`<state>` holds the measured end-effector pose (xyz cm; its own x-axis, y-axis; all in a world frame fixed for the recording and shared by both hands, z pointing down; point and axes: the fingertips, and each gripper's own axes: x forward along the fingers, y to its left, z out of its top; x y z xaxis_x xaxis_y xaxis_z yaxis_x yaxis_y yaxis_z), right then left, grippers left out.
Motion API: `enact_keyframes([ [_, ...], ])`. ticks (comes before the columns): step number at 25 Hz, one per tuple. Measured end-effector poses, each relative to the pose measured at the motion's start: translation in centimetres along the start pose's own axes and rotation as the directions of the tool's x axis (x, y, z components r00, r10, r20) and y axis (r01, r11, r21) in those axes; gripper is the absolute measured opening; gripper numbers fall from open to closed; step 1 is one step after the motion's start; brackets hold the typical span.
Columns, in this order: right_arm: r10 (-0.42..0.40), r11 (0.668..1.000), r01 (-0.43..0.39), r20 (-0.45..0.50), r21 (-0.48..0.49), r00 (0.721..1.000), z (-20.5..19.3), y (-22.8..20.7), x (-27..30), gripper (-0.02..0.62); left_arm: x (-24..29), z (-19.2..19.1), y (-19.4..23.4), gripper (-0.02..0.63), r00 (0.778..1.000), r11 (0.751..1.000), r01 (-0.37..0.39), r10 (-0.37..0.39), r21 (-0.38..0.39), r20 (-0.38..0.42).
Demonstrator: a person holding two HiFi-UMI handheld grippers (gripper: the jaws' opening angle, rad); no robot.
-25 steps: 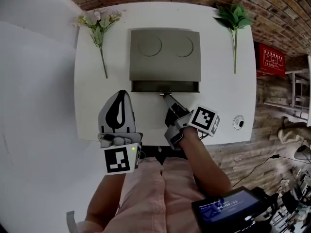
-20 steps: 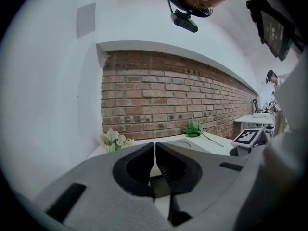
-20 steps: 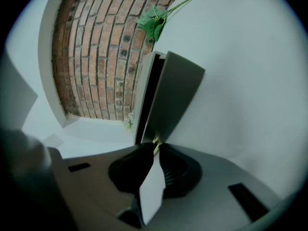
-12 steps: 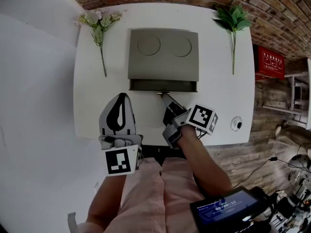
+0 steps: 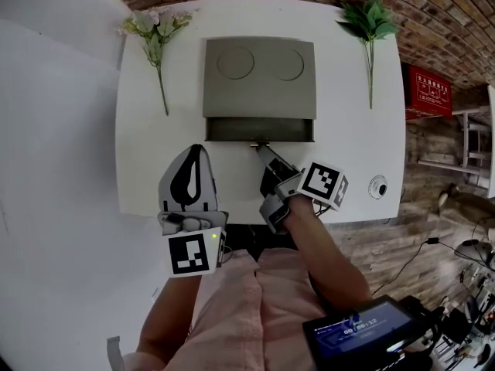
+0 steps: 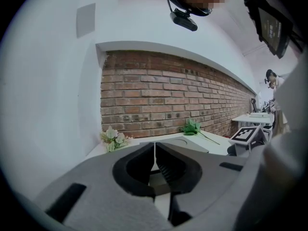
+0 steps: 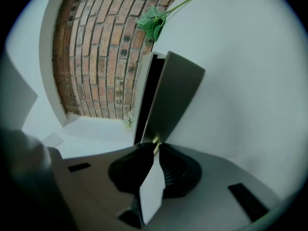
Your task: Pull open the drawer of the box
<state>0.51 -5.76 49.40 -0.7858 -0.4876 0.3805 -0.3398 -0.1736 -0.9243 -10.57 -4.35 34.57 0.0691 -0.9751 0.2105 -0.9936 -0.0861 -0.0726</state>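
Observation:
A grey box (image 5: 259, 79) with two round recesses on its top stands at the middle back of the white table (image 5: 348, 130). Its drawer (image 5: 259, 130) is out a little toward me, a dark gap showing. My right gripper (image 5: 261, 148) is shut on the small handle (image 5: 258, 144) at the middle of the drawer's front. In the right gripper view the jaws (image 7: 156, 146) pinch that handle (image 7: 155, 140) against the grey drawer front (image 7: 175, 100). My left gripper (image 5: 194, 150) is shut and holds nothing, left of the drawer near the table's front edge; its closed jaws (image 6: 154, 150) point at the box.
A sprig of pale flowers (image 5: 155, 33) lies at the back left, a green leafy sprig (image 5: 370, 22) at the back right. A small round object (image 5: 378, 187) sits near the front right edge. A brick wall runs behind the table.
Hardly anything differs. The right gripper stays shut on the handle, the drawer's gap looks about the same, and the left gripper has not moved.

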Motion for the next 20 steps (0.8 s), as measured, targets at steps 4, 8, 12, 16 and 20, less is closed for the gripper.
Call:
enact_keyframes([
  [4,-0.004,1.0,0.004,0.004,0.001,1.0,0.1,-0.4,0.0,0.041,0.3,-0.1,-0.2,0.018,1.0,1.0,0.008,-0.008,0.0,0.005],
  [8,-0.007,1.0,0.007,0.001,0.002,1.0,-0.6,-0.5,-0.5,0.041,-0.4,-0.1,-0.1,0.018,1.0,1.0,0.004,-0.004,0.0,0.005],
  [12,-0.005,1.0,0.005,0.0,0.005,1.0,-1.2,-0.3,-1.0,0.041,-1.1,0.0,-0.2,0.018,1.0,1.0,0.002,-0.002,0.003,-0.001],
  [16,-0.003,1.0,0.003,-0.006,0.009,1.0,-1.6,-0.4,-1.4,0.041,-1.4,0.0,-0.6,0.018,1.0,1.0,0.008,-0.008,0.007,-0.002],
  [20,-0.002,1.0,0.002,-0.007,0.003,1.0,-2.7,-0.4,-1.8,0.041,-2.5,-0.1,-0.5,0.018,1.0,1.0,0.012,-0.012,0.01,0.0],
])
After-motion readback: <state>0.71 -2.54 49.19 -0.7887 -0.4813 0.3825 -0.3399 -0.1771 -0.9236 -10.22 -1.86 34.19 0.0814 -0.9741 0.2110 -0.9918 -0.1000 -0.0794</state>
